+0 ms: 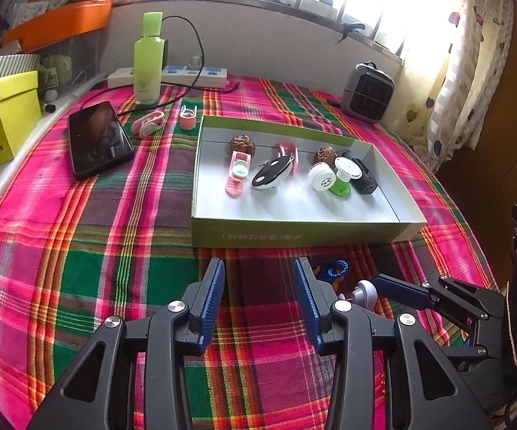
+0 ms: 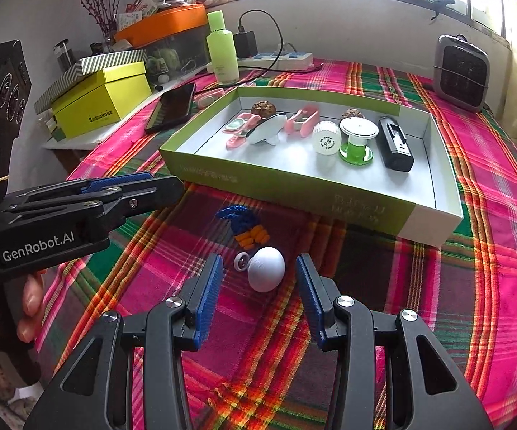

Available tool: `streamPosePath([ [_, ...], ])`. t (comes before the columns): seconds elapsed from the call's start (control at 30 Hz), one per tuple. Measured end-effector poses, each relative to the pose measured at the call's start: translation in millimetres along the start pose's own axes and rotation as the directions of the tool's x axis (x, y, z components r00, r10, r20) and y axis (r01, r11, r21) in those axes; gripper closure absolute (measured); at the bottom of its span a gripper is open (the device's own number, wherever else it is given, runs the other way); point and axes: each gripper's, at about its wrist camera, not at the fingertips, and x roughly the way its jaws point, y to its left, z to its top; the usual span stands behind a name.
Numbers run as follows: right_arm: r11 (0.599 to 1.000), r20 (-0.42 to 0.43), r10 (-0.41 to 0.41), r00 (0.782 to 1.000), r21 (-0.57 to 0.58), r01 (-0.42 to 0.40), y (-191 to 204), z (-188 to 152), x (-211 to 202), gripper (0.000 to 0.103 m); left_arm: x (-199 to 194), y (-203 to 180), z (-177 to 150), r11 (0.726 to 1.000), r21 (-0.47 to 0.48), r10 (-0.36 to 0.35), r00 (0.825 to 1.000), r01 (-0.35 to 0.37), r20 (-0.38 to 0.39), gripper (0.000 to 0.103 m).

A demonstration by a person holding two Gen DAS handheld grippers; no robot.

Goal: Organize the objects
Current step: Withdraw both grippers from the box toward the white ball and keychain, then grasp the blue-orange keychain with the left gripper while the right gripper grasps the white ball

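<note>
Right gripper (image 2: 258,283), fingers parted and empty, hangs over a white domed piece (image 2: 266,268) on the plaid counter (image 2: 491,215) near the box (image 2: 294,193); probably best straddled squarely before squeezing.

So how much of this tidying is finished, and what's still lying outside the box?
Done: the shallow green-and-white cardboard box already holds a walnut, a black-and-white whale toy and a white ribbed cap, among others. In hand: nothing; the right gripper stands open around a white dome-shaped knob. Left: that knob, a blue-and-orange cord, and two pink clips.
</note>
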Motion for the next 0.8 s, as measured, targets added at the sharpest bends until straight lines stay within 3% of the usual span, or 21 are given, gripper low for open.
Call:
streamPosePath([
  [0.23, 1.000, -0.008, -0.013, 1.000, -0.014, 0.013, 2, 0, 3, 0.059, 4, 2, -3, 1.000, -0.007, -0.013, 1.000, 0.013, -0.015, 0.064],
  [0.5, 0.999, -0.004, -0.038, 0.999, -0.008, 0.038, 0, 0, 1, 0.080, 10, -1, -4, 0.999, -0.002, -0.039, 0.999, 0.039, -0.032, 0.064],
  [0.8, 0.998, -0.001, -0.064, 0.998, -0.011, 0.064, -4, -4, -4, 0.080, 14, -8, -4, 0.996, 0.015, -0.083, 0.996, 0.084, -0.043, 0.064],
])
